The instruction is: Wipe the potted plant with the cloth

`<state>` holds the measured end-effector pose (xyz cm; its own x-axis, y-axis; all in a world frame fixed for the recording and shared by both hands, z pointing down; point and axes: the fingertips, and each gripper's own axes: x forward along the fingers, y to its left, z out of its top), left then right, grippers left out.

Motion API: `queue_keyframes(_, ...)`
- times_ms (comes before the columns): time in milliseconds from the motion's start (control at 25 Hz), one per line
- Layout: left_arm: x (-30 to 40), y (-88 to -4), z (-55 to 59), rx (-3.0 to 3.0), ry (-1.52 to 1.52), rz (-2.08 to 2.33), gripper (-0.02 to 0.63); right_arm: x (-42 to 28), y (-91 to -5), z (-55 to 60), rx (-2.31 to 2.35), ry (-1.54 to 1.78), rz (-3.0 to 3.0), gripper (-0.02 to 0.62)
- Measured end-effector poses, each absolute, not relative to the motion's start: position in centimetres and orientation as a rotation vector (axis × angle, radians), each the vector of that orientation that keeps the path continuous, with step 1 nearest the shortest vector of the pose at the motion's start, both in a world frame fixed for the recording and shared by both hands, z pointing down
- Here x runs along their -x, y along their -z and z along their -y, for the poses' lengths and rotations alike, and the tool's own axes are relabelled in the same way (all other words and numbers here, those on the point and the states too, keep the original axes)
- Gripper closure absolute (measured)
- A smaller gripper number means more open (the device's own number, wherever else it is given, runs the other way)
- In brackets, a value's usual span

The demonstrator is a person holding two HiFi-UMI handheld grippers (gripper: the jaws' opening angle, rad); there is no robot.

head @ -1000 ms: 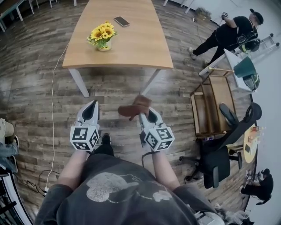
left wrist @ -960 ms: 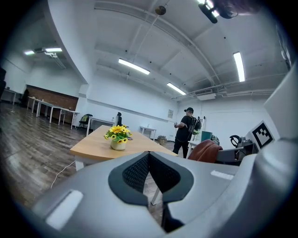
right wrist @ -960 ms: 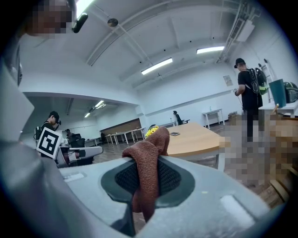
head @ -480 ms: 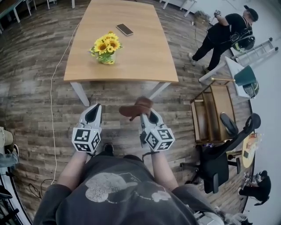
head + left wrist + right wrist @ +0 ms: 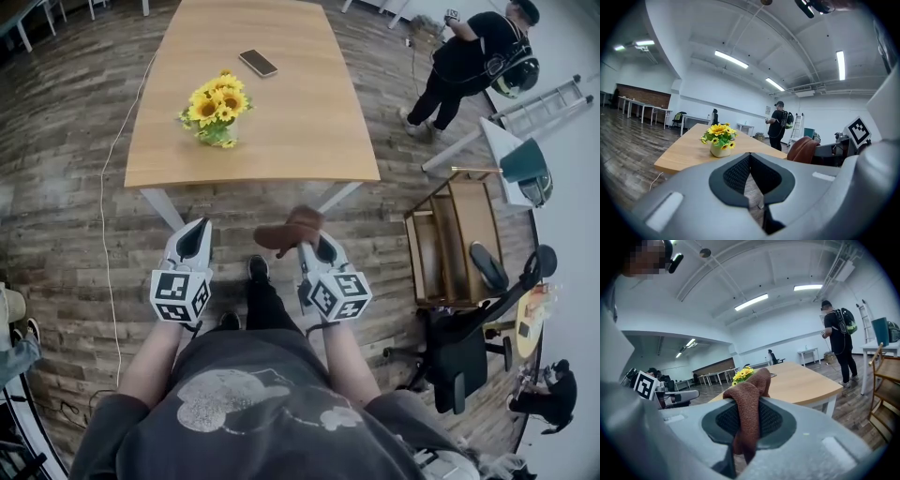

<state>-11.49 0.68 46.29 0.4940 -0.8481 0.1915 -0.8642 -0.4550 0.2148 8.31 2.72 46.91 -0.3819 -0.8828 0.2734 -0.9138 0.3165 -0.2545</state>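
Observation:
A potted plant with yellow sunflowers in a pale pot stands near the left front of a long wooden table. It also shows ahead in the left gripper view as the potted plant, and its flowers peek out behind the cloth in the right gripper view. My right gripper is shut on a brown cloth, which bunches over the jaws as the cloth. My left gripper is shut and holds nothing. Both grippers hang over the floor, short of the table's near edge.
A phone lies on the table beyond the plant. A person stands at the far right by a ladder. A wooden shelf cart and an office chair stand to the right. A cable runs along the floor at left.
Both grippers and the camera have come closer to the table, whose near edge now sits lower in the head view. A foot has stepped forward between the grippers. The cloth stays in the right gripper.

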Motion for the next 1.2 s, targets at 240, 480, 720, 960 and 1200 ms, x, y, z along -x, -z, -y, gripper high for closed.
queue_keyframes(240,11.5,-46.7,3.2,-2.419,-0.083,1.538,0.588,-8.8,-47.7,3.1,-1.659,-0.608,2.514,0.546)
queue_keyframes(480,11.2,-46.5,8.1,-2.386,-0.078,1.614,0.586,-9.2,-46.9,9.7,-1.592,-0.586,2.575,0.546)
queue_keyframes(720,11.1,-46.5,12.7,-2.343,-0.074,1.725,0.586,-10.4,-47.1,15.5,-1.533,-0.586,2.592,0.546)
queue_keyframes(960,9.9,-46.9,16.2,-2.315,-0.105,1.768,0.554,-11.9,-46.9,20.4,-1.487,-0.587,2.615,0.546)
queue_keyframes(1200,9.6,-48.2,17.8,-2.265,-0.157,1.811,0.514,-12.3,-48.9,23.7,-1.413,-0.646,2.617,0.546)
